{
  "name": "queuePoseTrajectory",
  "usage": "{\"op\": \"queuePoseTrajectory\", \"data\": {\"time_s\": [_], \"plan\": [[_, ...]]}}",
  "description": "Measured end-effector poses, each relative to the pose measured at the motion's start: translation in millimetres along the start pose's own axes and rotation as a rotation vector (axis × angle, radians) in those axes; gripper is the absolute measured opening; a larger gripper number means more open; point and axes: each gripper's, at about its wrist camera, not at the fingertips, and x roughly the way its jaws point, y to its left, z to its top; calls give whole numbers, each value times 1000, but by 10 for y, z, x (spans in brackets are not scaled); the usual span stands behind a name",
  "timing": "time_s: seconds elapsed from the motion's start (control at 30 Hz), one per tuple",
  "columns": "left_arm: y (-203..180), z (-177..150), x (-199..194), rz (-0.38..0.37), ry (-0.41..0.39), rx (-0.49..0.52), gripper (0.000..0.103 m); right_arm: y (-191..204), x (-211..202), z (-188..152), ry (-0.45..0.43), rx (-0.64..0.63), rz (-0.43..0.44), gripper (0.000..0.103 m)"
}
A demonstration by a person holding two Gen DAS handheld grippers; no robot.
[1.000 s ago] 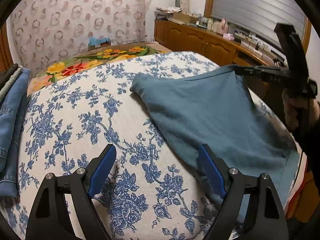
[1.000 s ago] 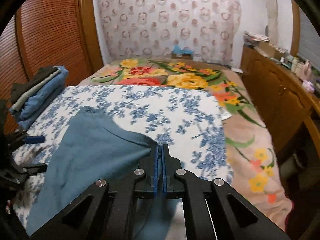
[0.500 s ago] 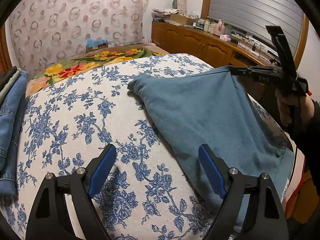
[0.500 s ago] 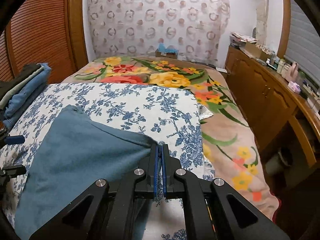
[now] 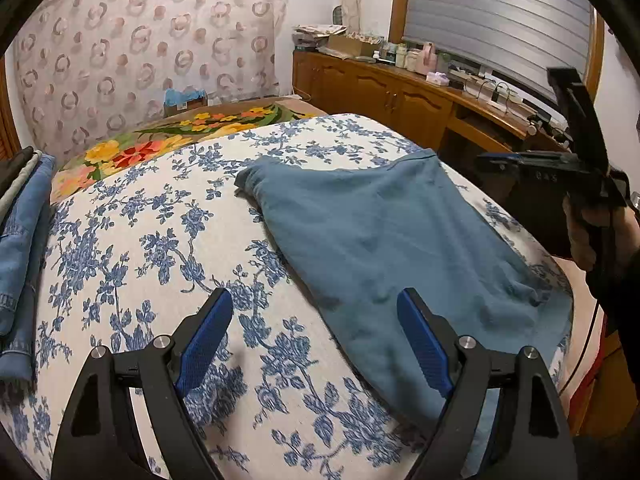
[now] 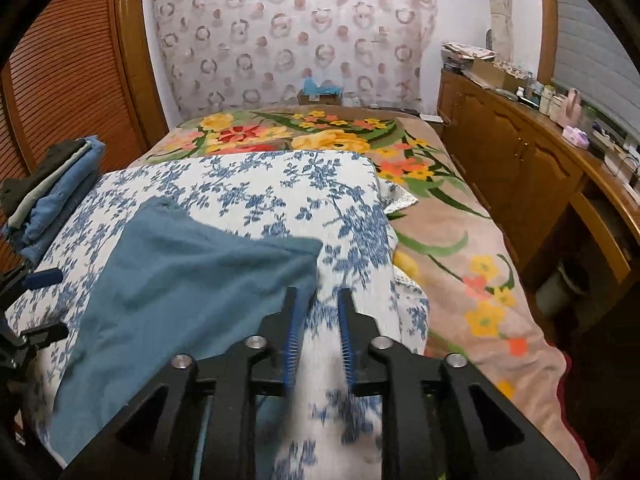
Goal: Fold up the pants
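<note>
With the teal pants lying flat on the blue-flowered cover, my right gripper is opening empty beside their near corner, my left gripper spread wide, so I should release cleanly without dragging the fold.

the pants run out past the lower edge; the stacked clothes are cut at the left.

Pants: plain teal-blue. Bedspread: white, blue floral print. Blanket: peach, yellow and red flowers. Curtain: pale, ring pattern. Folded stack: denim blue, grey, dark.
</note>
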Motion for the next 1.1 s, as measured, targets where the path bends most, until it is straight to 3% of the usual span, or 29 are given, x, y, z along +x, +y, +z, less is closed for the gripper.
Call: {"op": "queuePoseTrajectory", "data": {"time_s": [0.3, 0.53, 0.8, 1.1], "plan": [[-91, -161, -104, -18, 0, -2, 85, 170, -459, -327, -7, -8, 40, 24], [-225, -324, -162, -47, 9, 18, 85, 319, -727, -701, 42, -18, 70, 24], [-330, -475, -254, -62, 14, 28, 85, 407, -770, -999, 125, -6, 87, 24], [-382, -570, -254, -72, 25, 27, 85, 398, -798, -1025, 167, 34, 84, 24]]}}
